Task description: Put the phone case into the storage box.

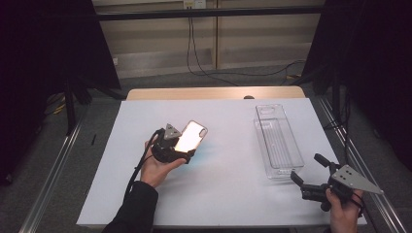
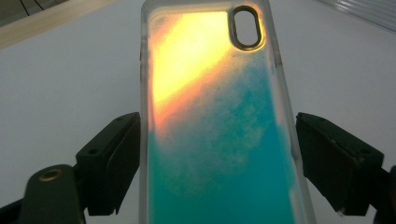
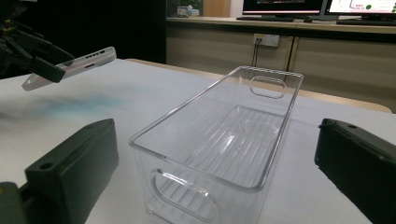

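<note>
From the high view, the left tongs point(image 1: 187, 151) grip a translucent phone case tinted orange and teal point(image 1: 191, 136), lifted off the white desk point(image 1: 223, 194) and tilted, its far end raised toward the desk's middle. The person's left hand point(image 1: 158, 167) cups the tongs from below, a dark sleeve behind it. Well apart to the right lies a clear plastic rectangular bin point(image 1: 277, 141), empty, long side running away from the person. The right tongs point(image 1: 307, 170) sit near the bin's near end — jaws spread, nothing between them.

In the left gripper view, the phone case point(image 2: 219, 135) stands between the two black jaws, its camera cut-out at the far end; the left jaw touches its edge, the right just beside it.

In the right gripper view, the open jaws frame the clear bin point(image 3: 224, 140), which rests on the desk ahead. At upper left, the phone case point(image 3: 74, 65) hangs in the left tongs above a faint teal glow on the desk.
</note>
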The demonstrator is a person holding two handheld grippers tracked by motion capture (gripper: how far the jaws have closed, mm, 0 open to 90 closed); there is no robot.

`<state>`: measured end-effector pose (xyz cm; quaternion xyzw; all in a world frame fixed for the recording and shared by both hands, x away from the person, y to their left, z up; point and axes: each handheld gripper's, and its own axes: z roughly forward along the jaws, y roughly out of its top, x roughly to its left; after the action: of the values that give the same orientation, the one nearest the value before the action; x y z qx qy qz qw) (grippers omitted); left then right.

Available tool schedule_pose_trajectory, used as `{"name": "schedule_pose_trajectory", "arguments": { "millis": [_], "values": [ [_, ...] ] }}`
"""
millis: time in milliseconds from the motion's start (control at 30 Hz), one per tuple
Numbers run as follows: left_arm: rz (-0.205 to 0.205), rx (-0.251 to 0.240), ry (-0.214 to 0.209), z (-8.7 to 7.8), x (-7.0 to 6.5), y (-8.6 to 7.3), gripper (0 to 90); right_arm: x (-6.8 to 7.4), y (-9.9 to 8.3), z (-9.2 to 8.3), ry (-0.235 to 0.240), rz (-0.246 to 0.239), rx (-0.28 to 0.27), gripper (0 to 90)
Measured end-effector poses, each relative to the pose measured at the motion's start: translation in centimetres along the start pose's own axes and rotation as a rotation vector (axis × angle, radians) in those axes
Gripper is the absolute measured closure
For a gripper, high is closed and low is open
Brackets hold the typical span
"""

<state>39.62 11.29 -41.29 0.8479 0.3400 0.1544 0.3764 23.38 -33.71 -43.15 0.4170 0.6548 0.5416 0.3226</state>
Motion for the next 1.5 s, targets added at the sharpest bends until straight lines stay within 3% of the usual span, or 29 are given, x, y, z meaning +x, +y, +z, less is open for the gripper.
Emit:
{"name": "schedule_pose_trajectory", "arguments": {
  "millis": [67,100,167,467,633,1067,1400,1500],
  "values": [
    [-0.001,-0.026,0.027,-0.3,-0.1,0.0,16.9,0.0,0.0,0.0,0.001,-0.001,0.001,0.0],
    [-0.006,-0.029,0.013,-0.4,-0.1,0.0,16.9,0.0,0.0,0.0,0.002,-0.001,0.002,0.0],
    [-0.001,-0.042,0.028,-0.6,-0.3,-0.1,16.9,0.0,0.0,0.0,0.001,-0.002,0.002,0.0],
    [-0.027,-0.060,0.001,-2.0,-0.6,-0.4,16.9,0.1,0.1,0.1,0.004,0.007,-0.005,0.0],
    [-0.028,-0.077,-0.004,-2.7,-1.2,-0.6,16.9,0.6,0.3,0.6,-0.015,0.010,0.031,0.0],
    [0.010,-0.110,-0.001,-4.1,-3.2,-1.4,16.9,2.2,1.5,1.5,0.061,0.021,0.067,4.6],
    [0.023,-0.134,-0.004,-4.2,-4.7,-1.6,16.9,4.2,2.5,2.7,0.171,0.065,0.066,5.0],
    [0.028,-0.145,-0.007,-4.6,-5.1,-1.7,16.9,4.7,2.9,3.3,0.165,0.055,0.085,5.7]
  ]
}}
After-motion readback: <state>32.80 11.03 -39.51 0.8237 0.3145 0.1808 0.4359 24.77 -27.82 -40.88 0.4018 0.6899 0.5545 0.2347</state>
